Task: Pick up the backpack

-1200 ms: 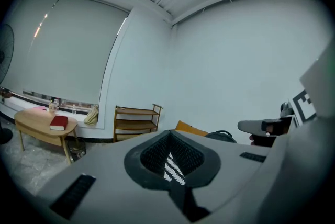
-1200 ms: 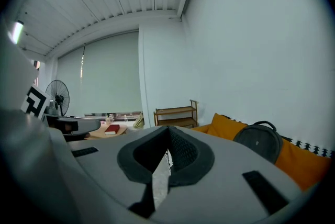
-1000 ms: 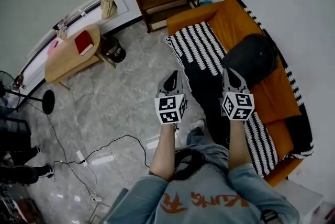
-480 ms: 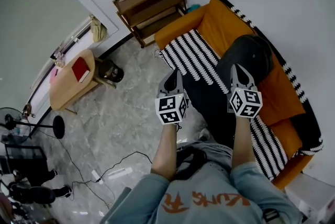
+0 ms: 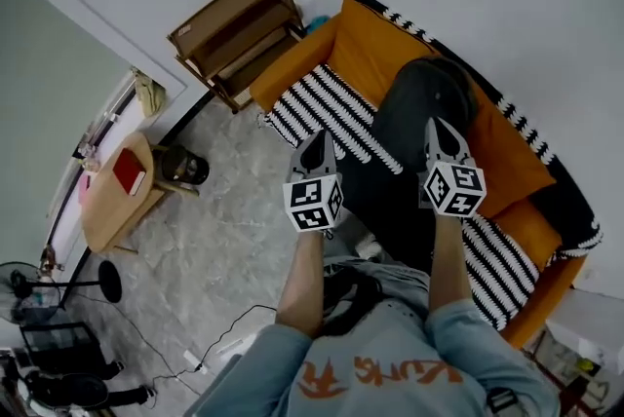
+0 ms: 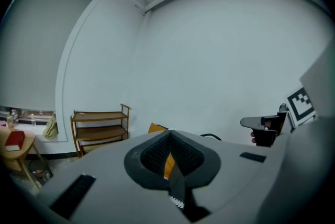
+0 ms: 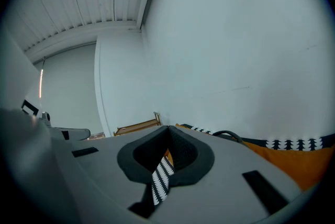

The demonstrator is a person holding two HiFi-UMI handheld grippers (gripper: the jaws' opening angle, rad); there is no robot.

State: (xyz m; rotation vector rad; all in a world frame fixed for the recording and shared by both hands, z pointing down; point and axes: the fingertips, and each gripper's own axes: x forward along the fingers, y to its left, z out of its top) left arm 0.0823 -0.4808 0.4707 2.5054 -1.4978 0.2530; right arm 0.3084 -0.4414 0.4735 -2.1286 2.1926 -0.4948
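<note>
A dark grey backpack (image 5: 421,103) lies on the orange sofa (image 5: 507,162), over a black-and-white striped throw (image 5: 327,108). My left gripper (image 5: 317,143) is held in the air in front of the sofa's left part, jaws shut and empty. In the head view my right gripper (image 5: 437,128) hangs over the backpack's near side, shut with nothing in it; whether it touches the bag I cannot tell. The left gripper view shows its shut jaws (image 6: 169,136) pointing at the white wall. The right gripper view shows shut jaws (image 7: 168,130) too, with the backpack's handle (image 7: 226,135) just beyond.
A wooden shelf unit (image 5: 234,30) stands left of the sofa against the wall. A low wooden table (image 5: 117,196) with a red book (image 5: 129,173) sits at the left, next to a dark bin (image 5: 181,166). Cables (image 5: 234,332) trail across the marble floor.
The whole view has swung: sofa and backpack have shifted left and nearer. Both grippers have moved toward the sofa, the right one now over the backpack. Both stay shut.
</note>
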